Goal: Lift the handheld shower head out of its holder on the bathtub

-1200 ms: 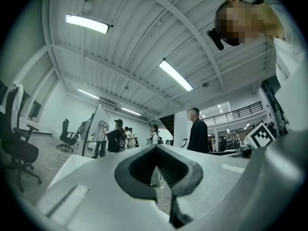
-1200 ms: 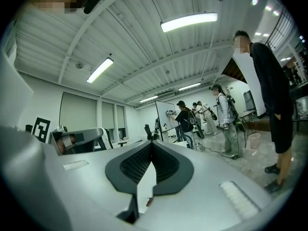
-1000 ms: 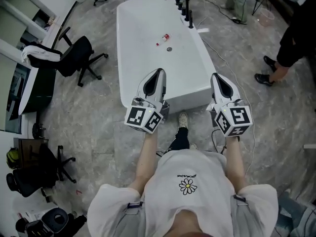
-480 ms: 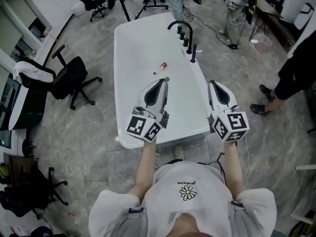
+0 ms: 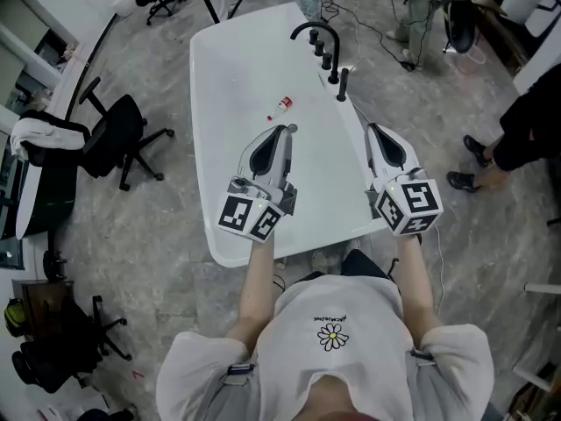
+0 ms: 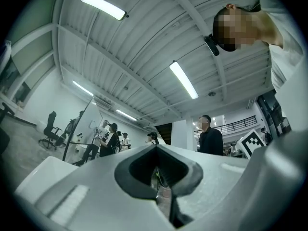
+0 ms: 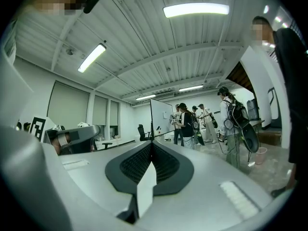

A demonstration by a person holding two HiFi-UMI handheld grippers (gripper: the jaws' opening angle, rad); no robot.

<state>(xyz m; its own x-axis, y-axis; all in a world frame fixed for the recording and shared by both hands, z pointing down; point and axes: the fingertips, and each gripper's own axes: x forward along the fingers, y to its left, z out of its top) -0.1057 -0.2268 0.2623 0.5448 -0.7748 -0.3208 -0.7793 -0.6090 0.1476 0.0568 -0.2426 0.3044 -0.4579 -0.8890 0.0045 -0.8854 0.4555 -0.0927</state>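
Note:
The white bathtub (image 5: 230, 77) lies ahead of me in the head view. On its right rim stand a black arched faucet (image 5: 314, 32), black knobs and the black handheld shower head (image 5: 343, 83), upright in its holder. My left gripper (image 5: 284, 132) is shut and empty, held above the tub's near half beside the drain (image 5: 293, 129). My right gripper (image 5: 373, 132) is also shut and empty over the tub's right rim, a short way short of the shower head. Both gripper views look up at the ceiling with the left gripper (image 6: 156, 148) and the right gripper (image 7: 151, 144) closed; neither shows the tub.
A small red-and-white bottle (image 5: 280, 106) lies inside the tub. Black office chairs (image 5: 118, 139) stand to the left on the stone floor. A person's legs (image 5: 513, 143) are at the right, more people and cables (image 5: 386, 38) at the top, plus tripod legs.
The person has stepped up to the tub. Both grippers have travelled from its near edge to over its near half, closer to the faucet set. Both stay shut.

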